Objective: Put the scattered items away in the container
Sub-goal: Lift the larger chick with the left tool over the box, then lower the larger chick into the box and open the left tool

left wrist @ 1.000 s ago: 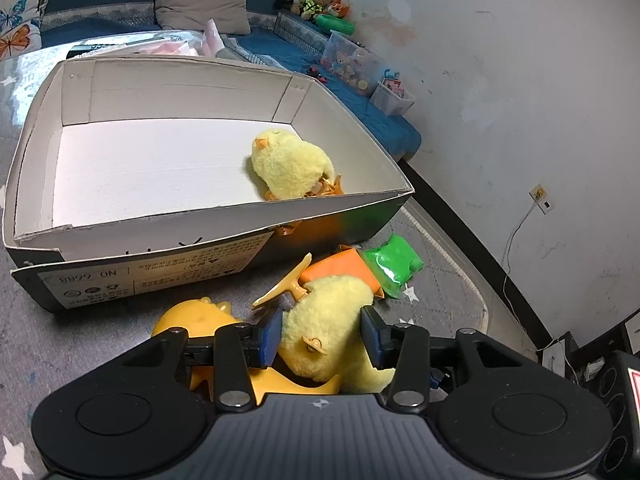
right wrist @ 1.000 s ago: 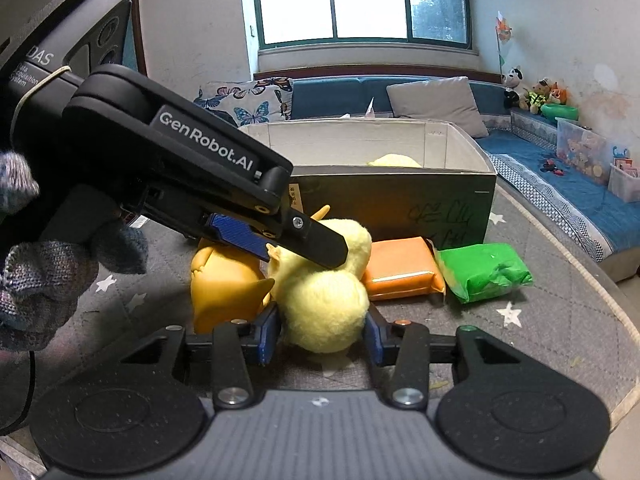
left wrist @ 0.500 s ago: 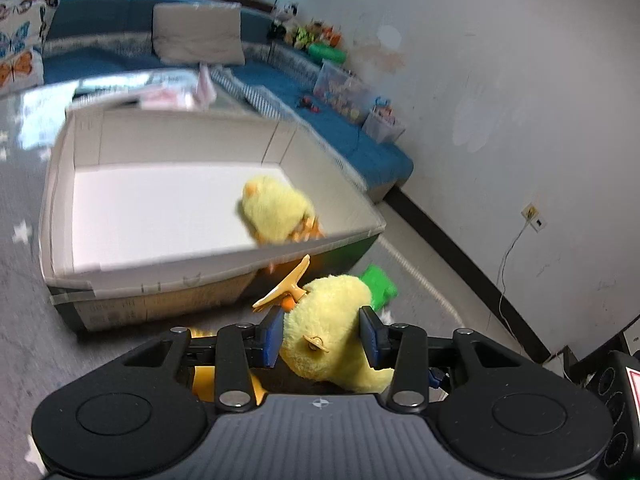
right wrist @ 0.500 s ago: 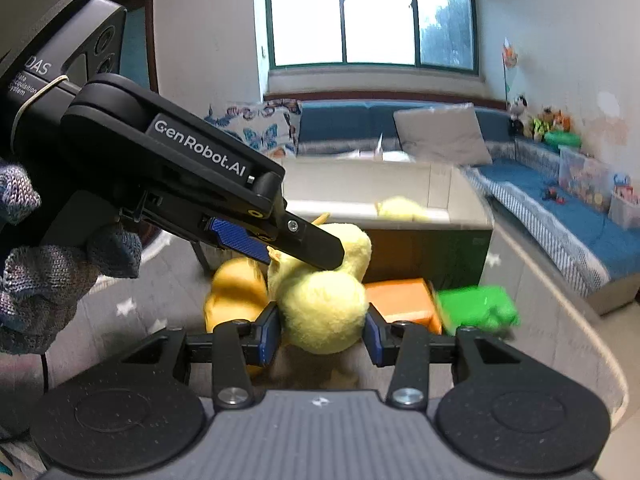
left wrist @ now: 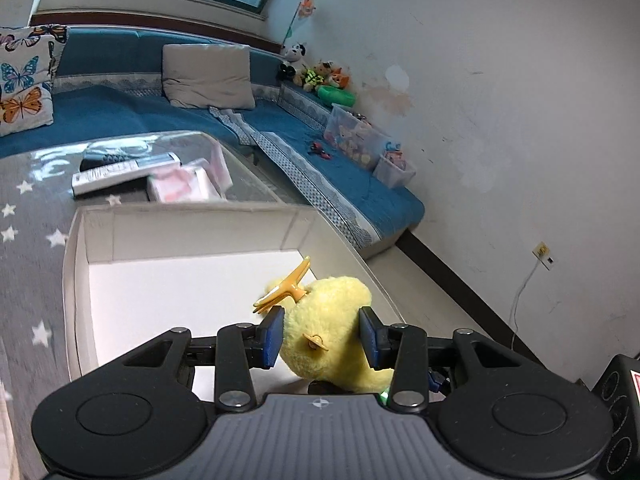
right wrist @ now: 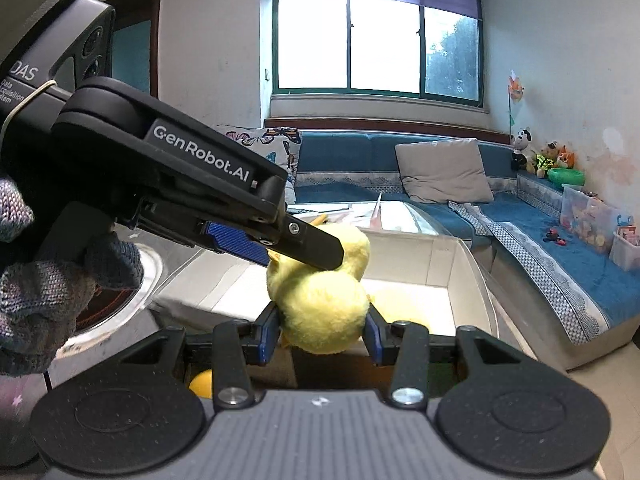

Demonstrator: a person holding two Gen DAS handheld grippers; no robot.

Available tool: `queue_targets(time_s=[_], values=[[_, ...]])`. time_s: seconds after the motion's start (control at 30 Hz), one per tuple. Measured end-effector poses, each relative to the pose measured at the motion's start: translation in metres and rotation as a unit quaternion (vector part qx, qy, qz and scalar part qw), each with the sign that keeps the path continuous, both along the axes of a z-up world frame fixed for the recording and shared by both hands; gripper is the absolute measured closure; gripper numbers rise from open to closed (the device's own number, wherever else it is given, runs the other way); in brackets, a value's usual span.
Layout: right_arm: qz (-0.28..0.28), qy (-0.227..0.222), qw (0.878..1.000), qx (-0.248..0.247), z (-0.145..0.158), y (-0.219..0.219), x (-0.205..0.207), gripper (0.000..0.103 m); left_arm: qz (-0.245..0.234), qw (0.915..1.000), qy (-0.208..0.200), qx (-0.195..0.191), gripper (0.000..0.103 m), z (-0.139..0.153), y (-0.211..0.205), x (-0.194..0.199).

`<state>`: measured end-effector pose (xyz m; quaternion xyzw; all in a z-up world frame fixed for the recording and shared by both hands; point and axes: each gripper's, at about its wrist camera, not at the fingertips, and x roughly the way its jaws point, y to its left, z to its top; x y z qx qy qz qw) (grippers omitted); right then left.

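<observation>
A yellow plush chick (left wrist: 332,320) with orange feet is gripped by both grippers at once. My left gripper (left wrist: 322,338) is shut on its head end and my right gripper (right wrist: 320,334) is shut on its body (right wrist: 320,312). The chick hangs in the air above the near right corner of the open cardboard box (left wrist: 76,280), which has a white floor. In the right wrist view the left gripper's finger (right wrist: 308,244) crosses the chick from the left. A second yellow plush (right wrist: 400,304) lies inside the box (right wrist: 460,280), mostly hidden behind the held one.
A yellow toy (right wrist: 202,384) peeks out below the right gripper, outside the box. A remote and pink packs (left wrist: 180,184) lie on the glass table beyond the box. A blue sofa (left wrist: 120,108) with cushions runs along the back and right wall.
Both grippers have lifted the plush chick off the mat and carried it up and forward over the box. The orange and green packs have dropped out of view.
</observation>
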<state>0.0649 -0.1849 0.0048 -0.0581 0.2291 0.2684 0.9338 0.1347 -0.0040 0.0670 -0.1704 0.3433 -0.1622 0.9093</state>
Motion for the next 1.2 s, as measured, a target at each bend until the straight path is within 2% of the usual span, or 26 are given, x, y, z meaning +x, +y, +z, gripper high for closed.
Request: queue_targets(time_s=[0.43, 0.77, 1.2], values=[[0.001, 0.047, 0.999, -0.017, -0.020, 0.021, 0.061, 0.060, 0.012, 0.9990, 0.042, -0.012, 0.060, -0.033, 0.018, 0.051], [-0.005, 0.064, 0.998, -0.022, -0.034, 0.023, 0.077, 0.058, 0.017, 0.9968, 0.074, -0.024, 0.063, -0.052, 0.022, 0.063], [-0.014, 0.051, 0.998, -0.019, -0.030, 0.018, 0.065, 0.054, 0.020, 0.9977, 0.064, -0.012, 0.063, -0.042, 0.019, 0.046]])
